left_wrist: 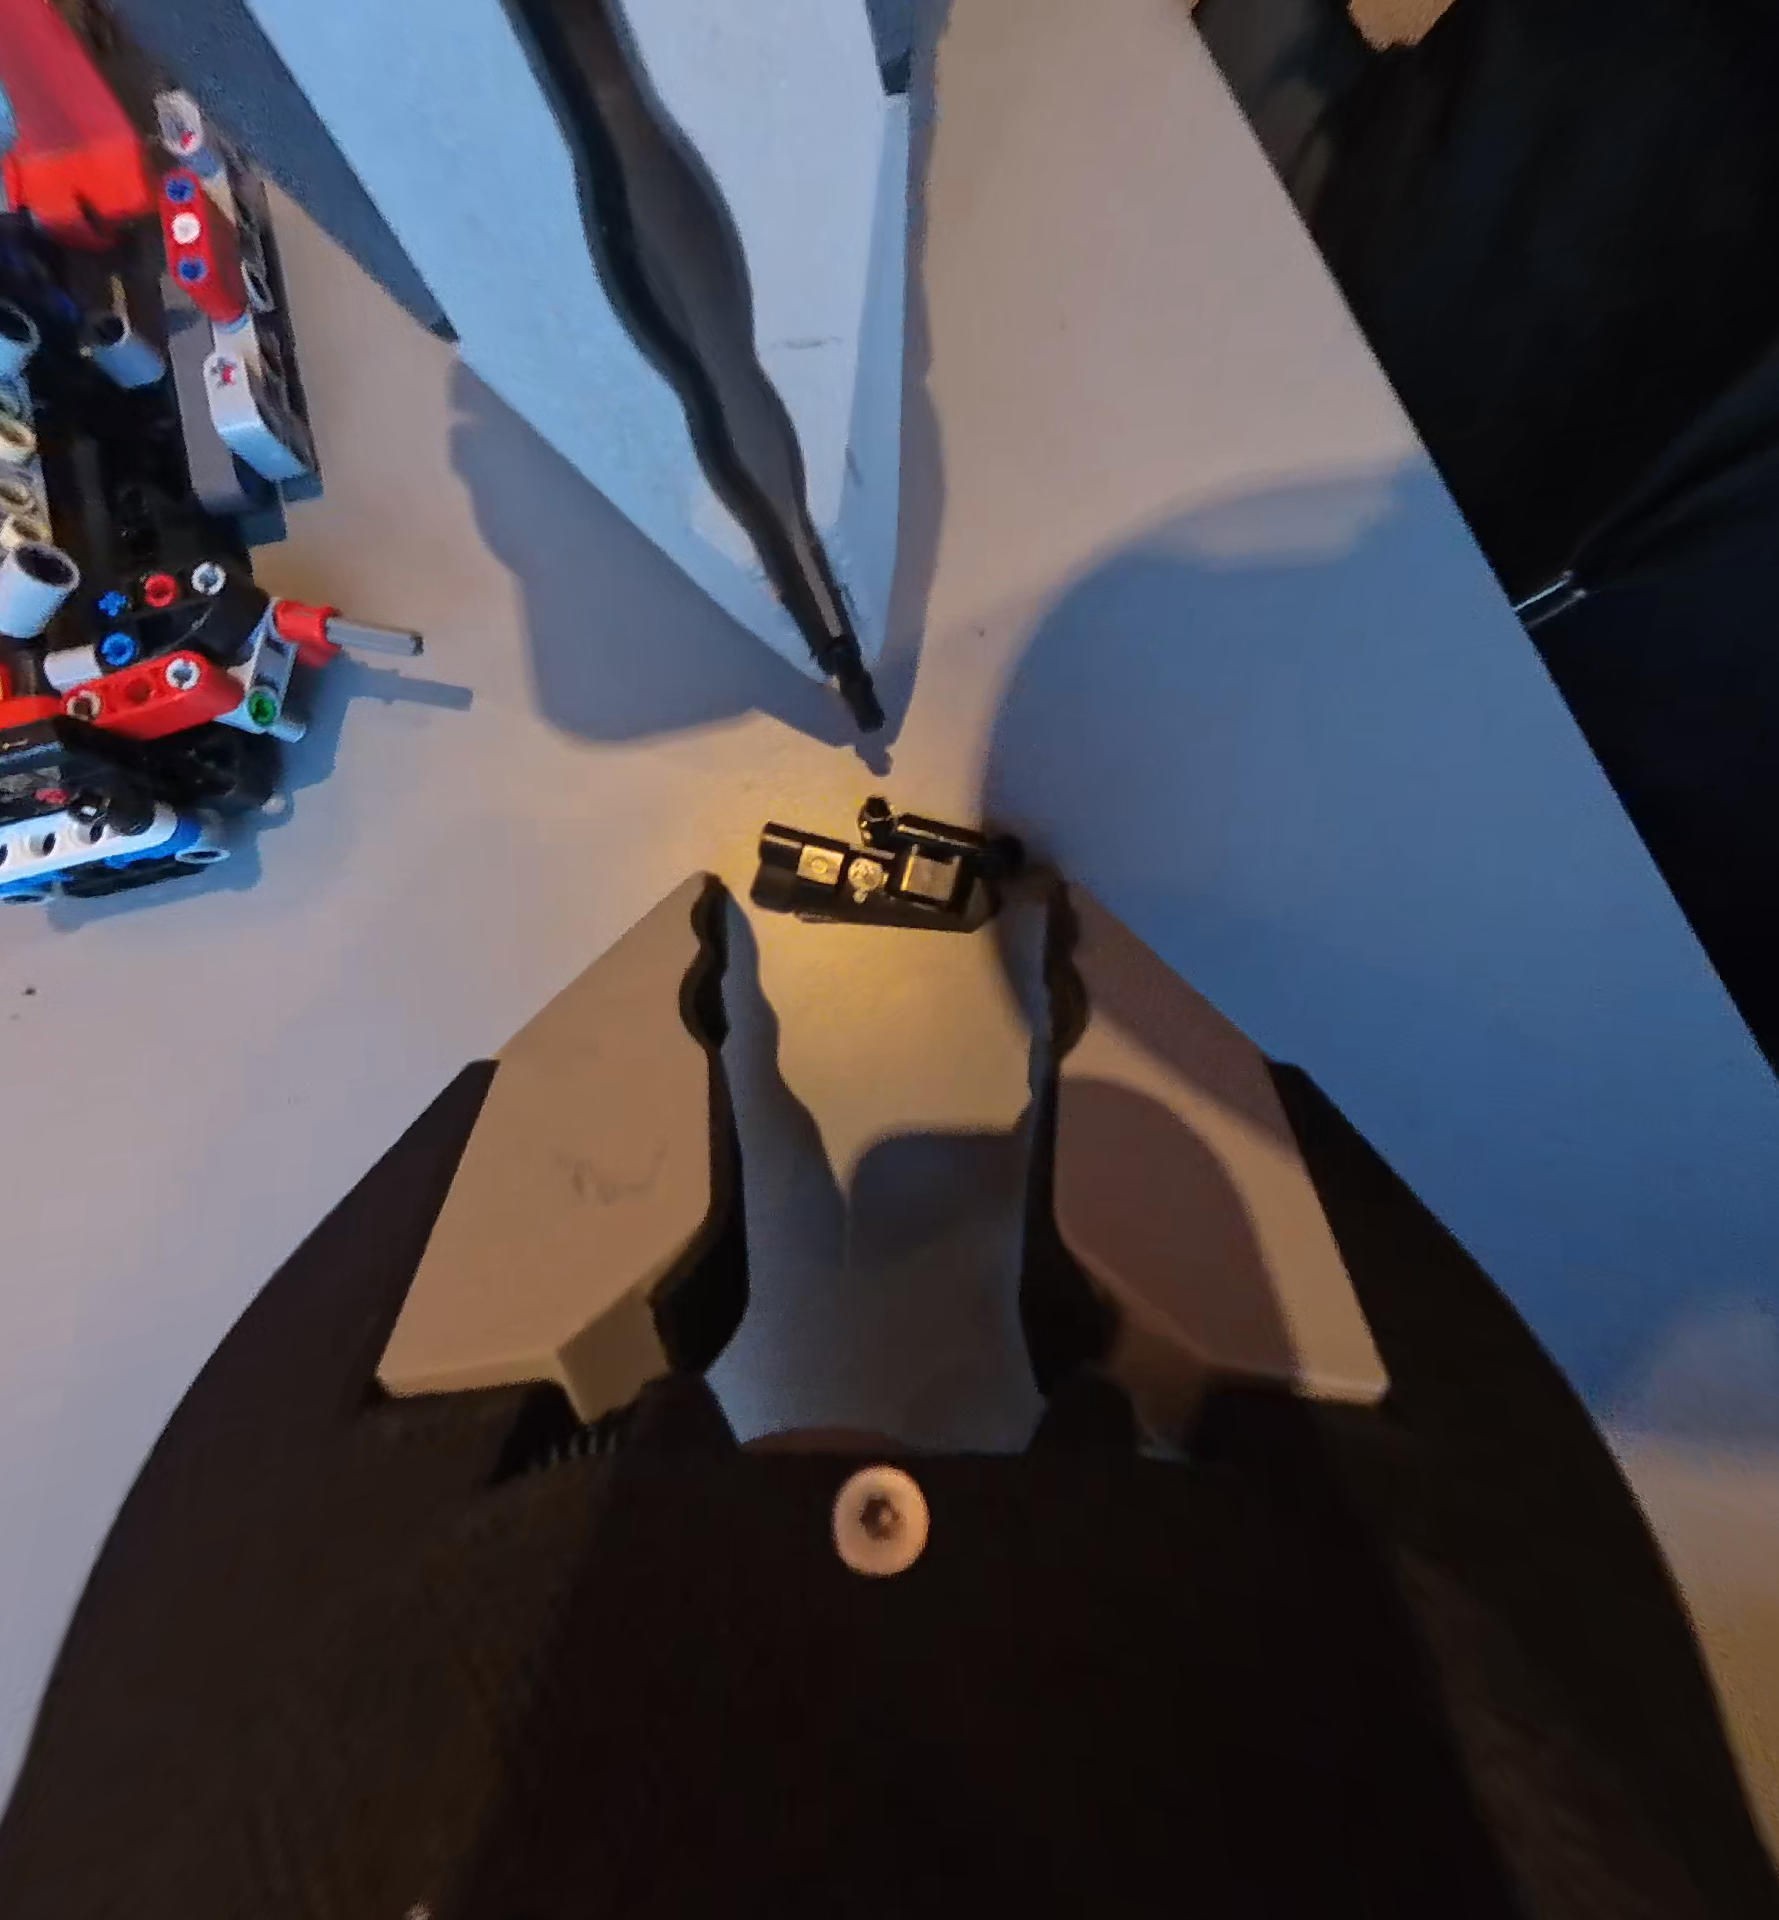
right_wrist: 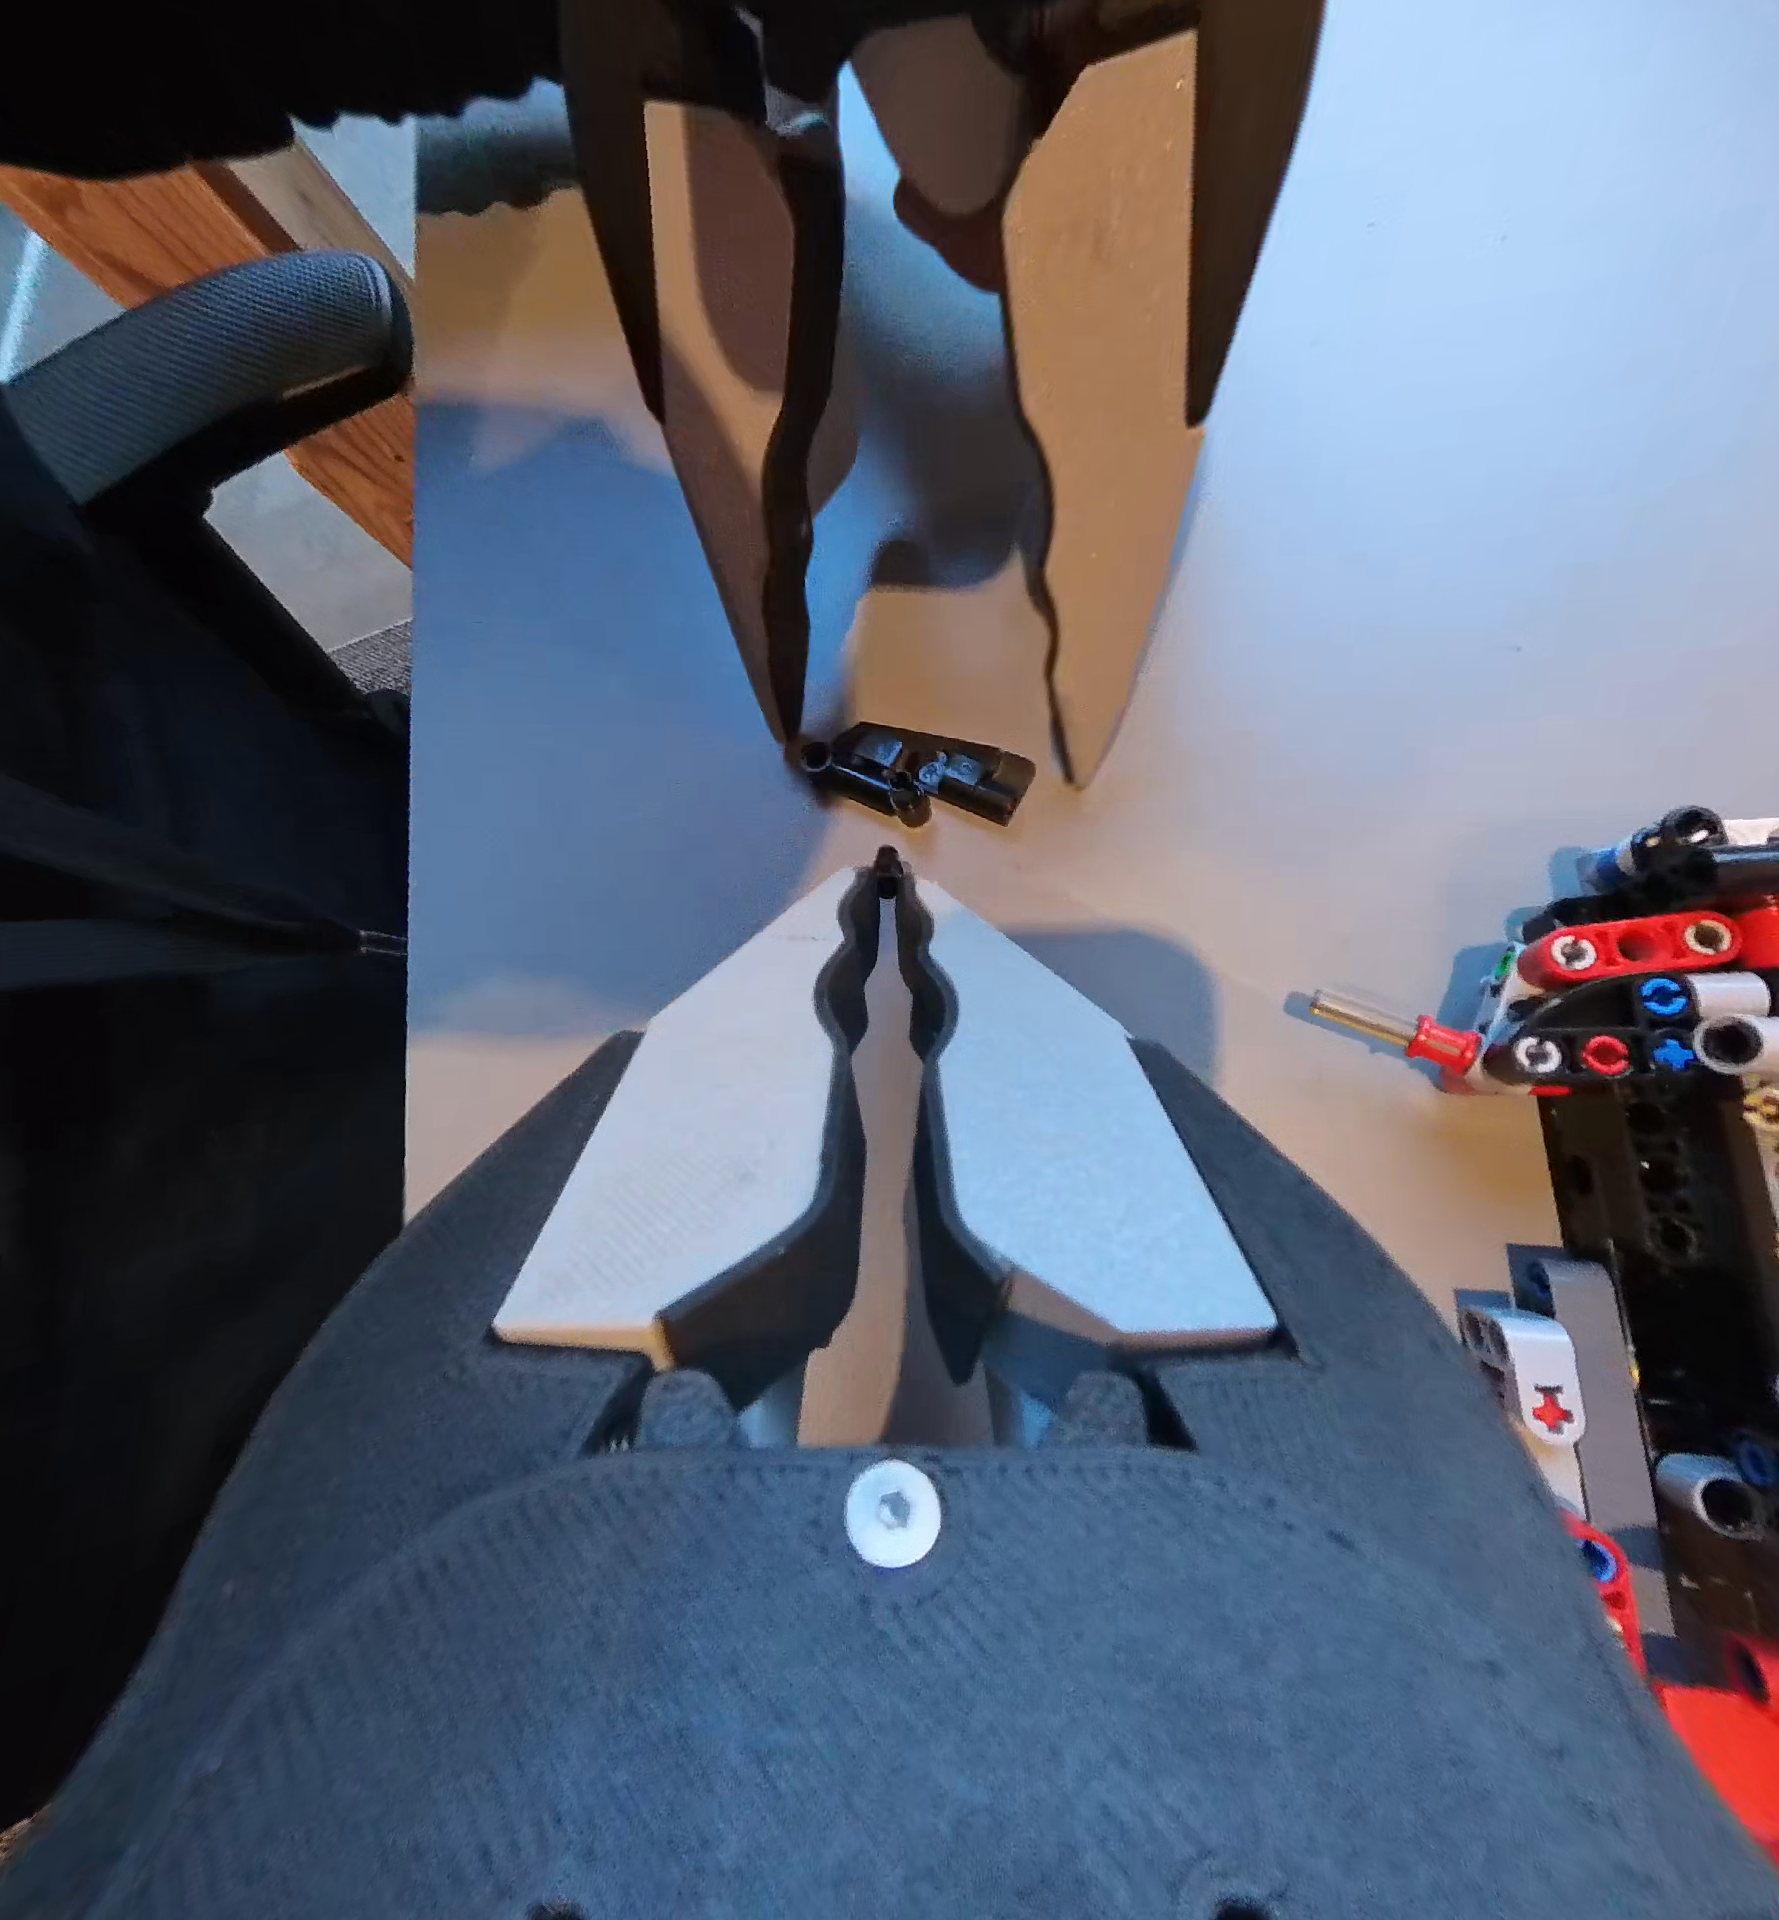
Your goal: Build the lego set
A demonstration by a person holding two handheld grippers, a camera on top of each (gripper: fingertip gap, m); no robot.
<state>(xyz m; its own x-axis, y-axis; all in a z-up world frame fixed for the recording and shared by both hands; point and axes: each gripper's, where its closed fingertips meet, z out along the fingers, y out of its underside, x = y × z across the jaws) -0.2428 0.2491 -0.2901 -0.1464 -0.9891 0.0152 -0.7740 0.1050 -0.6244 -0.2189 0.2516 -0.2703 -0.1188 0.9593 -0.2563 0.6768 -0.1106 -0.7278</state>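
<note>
A small black lego sub-assembly (left_wrist: pixel 880 864) lies on the white table just ahead of my open left gripper (left_wrist: pixel 880 904), whose fingertips stand on either side of it; the gripper is empty. My right gripper (right_wrist: pixel 887 883) is shut on a small black pin (right_wrist: pixel 886 867) that sticks out of its tips, pointed at the sub-assembly (right_wrist: pixel 916 774) from the opposite side with a short gap. In the left wrist view the right gripper (left_wrist: pixel 849 675) comes in from the top with the pin (left_wrist: pixel 861 701) at its tip. The left gripper (right_wrist: pixel 932 758) also shows in the right wrist view.
The partly built red, black and grey lego model (left_wrist: pixel 85 582) sits at the left of the left wrist view and at the right of the right wrist view (right_wrist: pixel 1695 1143). The table edge (right_wrist: pixel 412 831) runs close by, with an office chair (right_wrist: pixel 210 353) beyond it.
</note>
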